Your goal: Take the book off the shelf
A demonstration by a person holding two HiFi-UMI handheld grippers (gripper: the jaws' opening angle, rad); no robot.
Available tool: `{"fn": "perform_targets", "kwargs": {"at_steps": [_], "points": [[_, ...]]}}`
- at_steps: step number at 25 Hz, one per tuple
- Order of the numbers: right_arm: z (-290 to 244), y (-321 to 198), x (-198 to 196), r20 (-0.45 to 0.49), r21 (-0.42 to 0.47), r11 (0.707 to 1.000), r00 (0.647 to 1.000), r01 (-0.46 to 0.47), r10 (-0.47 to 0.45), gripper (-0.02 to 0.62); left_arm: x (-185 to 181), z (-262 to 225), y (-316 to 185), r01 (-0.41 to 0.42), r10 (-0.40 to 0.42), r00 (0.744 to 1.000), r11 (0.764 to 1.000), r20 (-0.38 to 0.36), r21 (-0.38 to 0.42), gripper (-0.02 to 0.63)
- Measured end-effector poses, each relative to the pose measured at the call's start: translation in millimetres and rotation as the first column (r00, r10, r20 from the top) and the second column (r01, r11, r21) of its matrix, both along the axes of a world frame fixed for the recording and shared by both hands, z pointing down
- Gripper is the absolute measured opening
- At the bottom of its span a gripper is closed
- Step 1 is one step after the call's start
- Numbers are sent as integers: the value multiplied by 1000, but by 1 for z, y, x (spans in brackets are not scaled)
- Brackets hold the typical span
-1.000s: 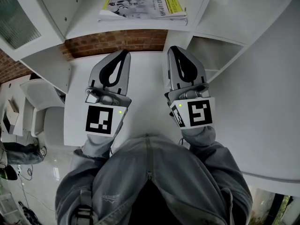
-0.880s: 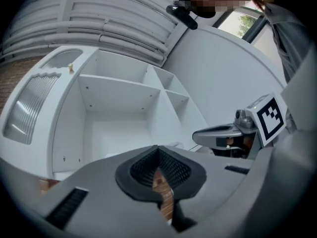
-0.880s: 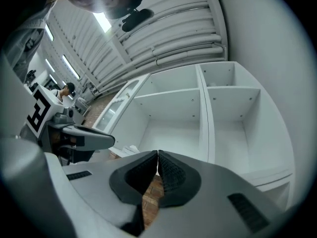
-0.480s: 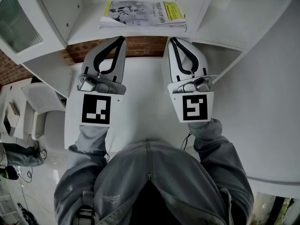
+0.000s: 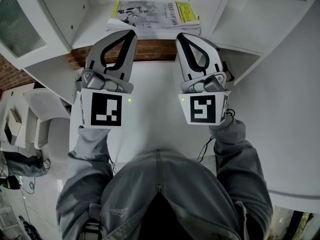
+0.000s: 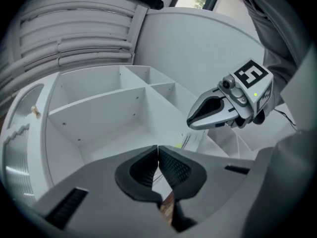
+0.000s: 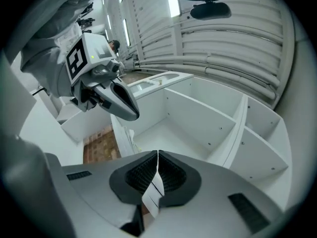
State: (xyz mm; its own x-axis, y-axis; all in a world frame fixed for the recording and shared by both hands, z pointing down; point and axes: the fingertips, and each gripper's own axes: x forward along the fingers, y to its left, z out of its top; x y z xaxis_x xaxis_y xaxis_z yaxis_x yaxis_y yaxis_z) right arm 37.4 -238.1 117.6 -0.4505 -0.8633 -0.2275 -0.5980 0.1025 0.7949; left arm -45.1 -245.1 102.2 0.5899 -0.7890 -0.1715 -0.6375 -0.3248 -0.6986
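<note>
Holding the left gripper (image 5: 133, 33) clenched and empty, tip just short of the front edge of the book (image 5: 152, 11), lying flat on the shelf (image 5: 95, 31) with long axis crosswise to both tools. Holding the right gripper (image 5: 178, 36) equally clenched and empty, about as near that edge; probably needing jaws parted before pinching it

The shelf (image 5: 92, 34) is smooth, matt white board. The book (image 5: 155, 13) is paper with a faintly glossy cover. The left tongs (image 5: 133, 33) and right tongs (image 5: 178, 35) are smooth grey plastic with black ribbed pads (image 6: 173, 168). The sleeves (image 5: 90, 149) are grey cloth. The brick (image 5: 152, 49) looks rough.
</note>
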Motion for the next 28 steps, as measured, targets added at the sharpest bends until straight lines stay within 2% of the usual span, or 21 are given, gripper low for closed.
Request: {"fn": "perform_targets", "kwargs": {"at_steps": [4,7,9,10,14,17,22,28], "points": [[5,-8,-4,-56,-25,1000,998,-14,12,29,2,8,-9,35,-37,997,999,69,18,8],[8,-13,-10,-102,-55,998,995,11,-16,42,4,13,-16,63,-68,988,997,141,34,11],[10,-16,-14,-133,-81,996,990,29,-39,143,6,16,-19,69,-75,981,997,178,41,52],[12,-19,-15,-148,-98,995,988,33,-47,158,7,18,-21,67,-73,979,997,192,41,93],[21,-32,-18,-210,-176,984,976,18,-55,202,10,26,-27,63,-69,969,998,235,30,155],[26,-41,-18,-267,-221,975,962,-8,-52,218,11,32,-32,68,-70,960,998,270,17,169],[35,-56,-20,-376,-275,960,924,-44,-65,233,12,36,-38,74,-69,952,997,297,-4,183],[58,-76,-19,-517,-383,908,854,-168,-60,236,14,45,-40,78,-66,939,997,339,-24,183]]}}
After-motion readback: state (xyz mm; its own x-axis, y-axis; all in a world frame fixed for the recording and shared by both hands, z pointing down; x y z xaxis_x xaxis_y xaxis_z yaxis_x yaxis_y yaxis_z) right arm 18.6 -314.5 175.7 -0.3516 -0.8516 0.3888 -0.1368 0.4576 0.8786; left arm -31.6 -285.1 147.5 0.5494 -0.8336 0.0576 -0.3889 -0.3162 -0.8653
